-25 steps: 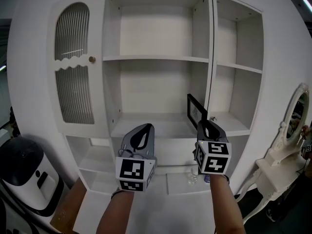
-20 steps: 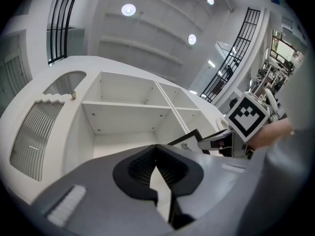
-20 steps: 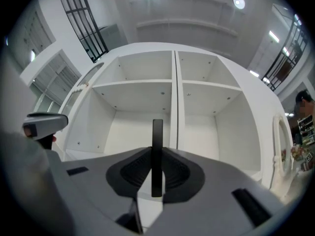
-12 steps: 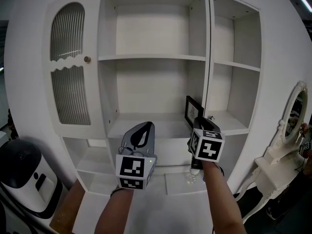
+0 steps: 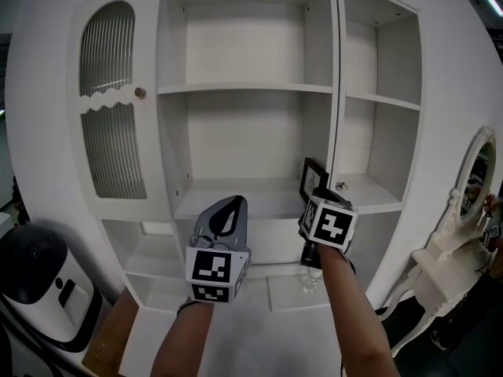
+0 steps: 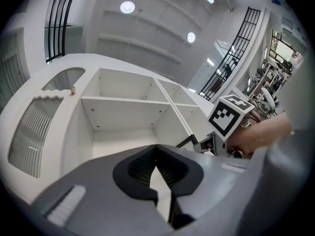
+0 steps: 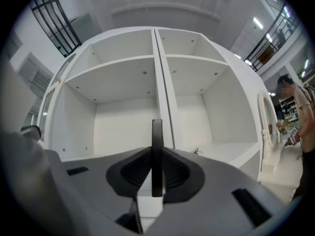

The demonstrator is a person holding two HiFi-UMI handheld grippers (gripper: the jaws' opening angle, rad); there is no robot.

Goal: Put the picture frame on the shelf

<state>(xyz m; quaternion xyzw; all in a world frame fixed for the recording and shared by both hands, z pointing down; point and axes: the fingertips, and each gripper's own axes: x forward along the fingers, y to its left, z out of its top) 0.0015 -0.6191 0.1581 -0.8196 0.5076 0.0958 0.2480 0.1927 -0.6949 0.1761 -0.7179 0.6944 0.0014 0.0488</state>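
Picture frame: the black picture frame (image 5: 312, 180) is standing upright in the right gripper (image 5: 313, 199), its lower edge sitting between the jaws and the rest rising above them. In the right gripper view the frame (image 7: 157, 151) is showing edge-on, as a thin dark bar.
Frame's place: it is hanging at the front right of the cabinet's (image 5: 47, 93) middle compartment, just over the lower shelf (image 5: 236, 203) and close beside the upright divider (image 5: 337, 132). Whether it is touching the shelf board is not showing.
Right gripper: its jaws are pinching the frame from both sides, pads pressing on it and standing only the frame's thickness apart (image 7: 156, 170).
Left gripper: the left gripper (image 5: 229, 215) is hovering lower and to the left, in front of the same shelf's edge, well apart from the frame. Its jaws are pressing together at the tips with nothing between them (image 6: 157, 167).
Around: a ribbed glass door (image 5: 114, 100) with a small knob (image 5: 139, 93) is closing off the cabinet's left section. A small metal piece (image 5: 340, 185) is lying on the right compartment's shelf, near the frame. A small clear item (image 5: 307, 286) is sitting on the counter below the right forearm.
Sides: a black-and-white appliance (image 5: 39, 289) is standing at lower left, and an oval mirror (image 5: 475, 183) on a white stand is standing at right.
In the way: the divider is standing just right of the frame.
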